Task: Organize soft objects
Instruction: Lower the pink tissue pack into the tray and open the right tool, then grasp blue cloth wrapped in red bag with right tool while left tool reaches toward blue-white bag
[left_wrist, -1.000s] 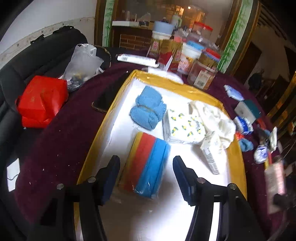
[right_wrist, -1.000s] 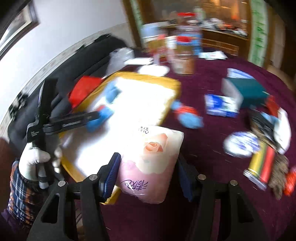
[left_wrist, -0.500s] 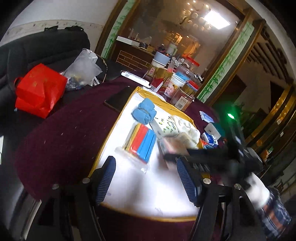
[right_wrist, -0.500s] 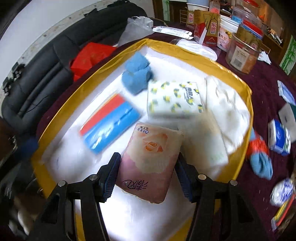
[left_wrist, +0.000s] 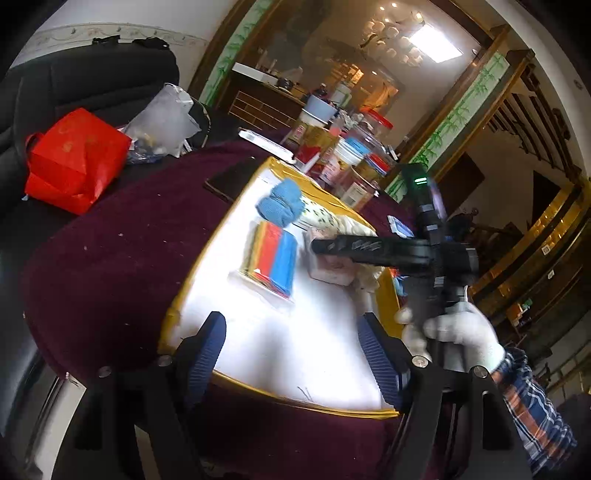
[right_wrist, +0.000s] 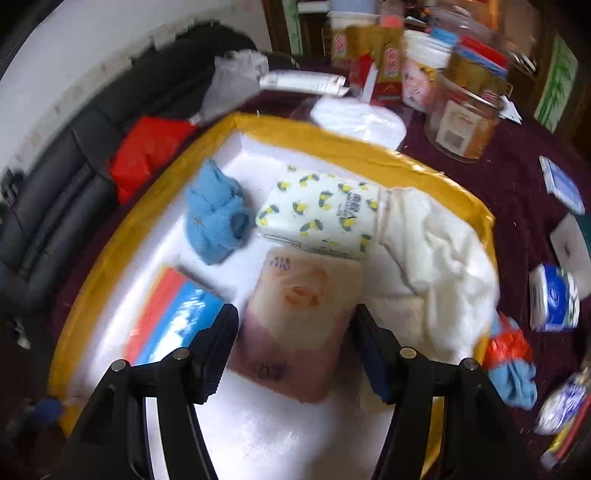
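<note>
Pink tissue pack (right_wrist: 295, 321) lying lengthwise between the opening pads of the right gripper (right_wrist: 295, 352), inside the yellow-rimmed tray (right_wrist: 369, 146); left gripper (left_wrist: 291, 354) nearby, widening, empty.

- The pink pack (right_wrist: 299, 325) is smeared by blur; its print is unreadable, and whether the right gripper's (right_wrist: 293, 354) opening pads touch its sides is unclear.
- In the left view, the right gripper's black finger (left_wrist: 369, 249) covers part of that pack (left_wrist: 328, 269) and the white cloth (left_wrist: 365, 280) behind it.
- The lemon pack (left_wrist: 317, 218) shows only as a sliver behind the blue sock (left_wrist: 280, 205).
- The sponges (right_wrist: 173, 317) are partly hidden by the right gripper's near finger.
- The jars (right_wrist: 461, 110) are blurred, labels illegible.
- The sleeve (left_wrist: 532, 413) is cut off by the picture's edge.
- Items at the right rim (right_wrist: 561, 406) are too smeared to identify.
</note>
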